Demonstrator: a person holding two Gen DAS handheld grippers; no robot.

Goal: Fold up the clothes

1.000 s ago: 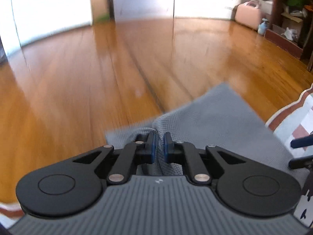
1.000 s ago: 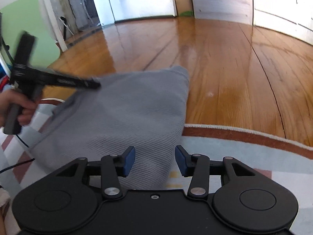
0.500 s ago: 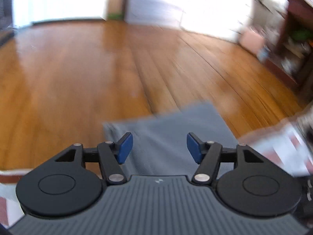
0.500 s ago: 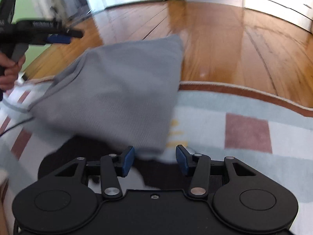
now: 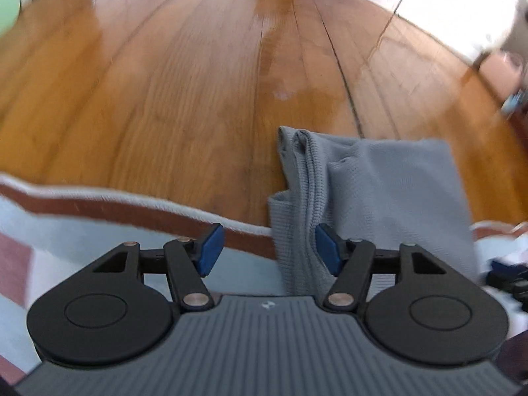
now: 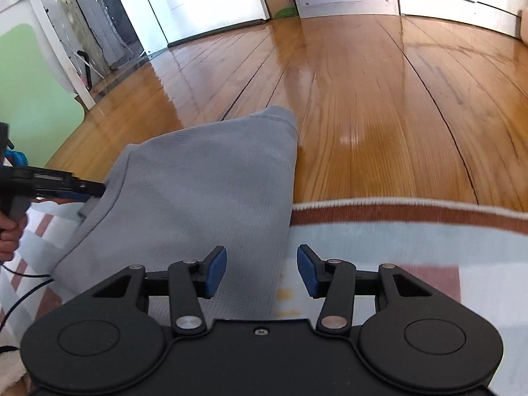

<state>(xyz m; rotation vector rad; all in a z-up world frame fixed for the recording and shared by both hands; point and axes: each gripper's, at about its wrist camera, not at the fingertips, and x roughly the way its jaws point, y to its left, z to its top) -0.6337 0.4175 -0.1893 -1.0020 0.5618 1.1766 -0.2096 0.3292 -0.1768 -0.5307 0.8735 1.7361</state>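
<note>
A grey knit garment lies folded on the floor, half on the rug and half on the wood boards. Its bunched left edge runs down between the jaws of my left gripper, which stands open with its blue pads clear of the cloth. My right gripper is open too, hovering over the garment's near right edge. In the right wrist view the left gripper reaches in from the left to the cloth's far side, held by a hand.
A pale rug with a brown border covers the near floor; glossy wooden boards stretch beyond. A green panel and white doors stand at the back left. A black cable trails over the rug.
My left gripper, shut on the grey cloth's edge a second ago, has opened and let it drop, then swung left. The garment now lies flat. The right gripper stayed open.
</note>
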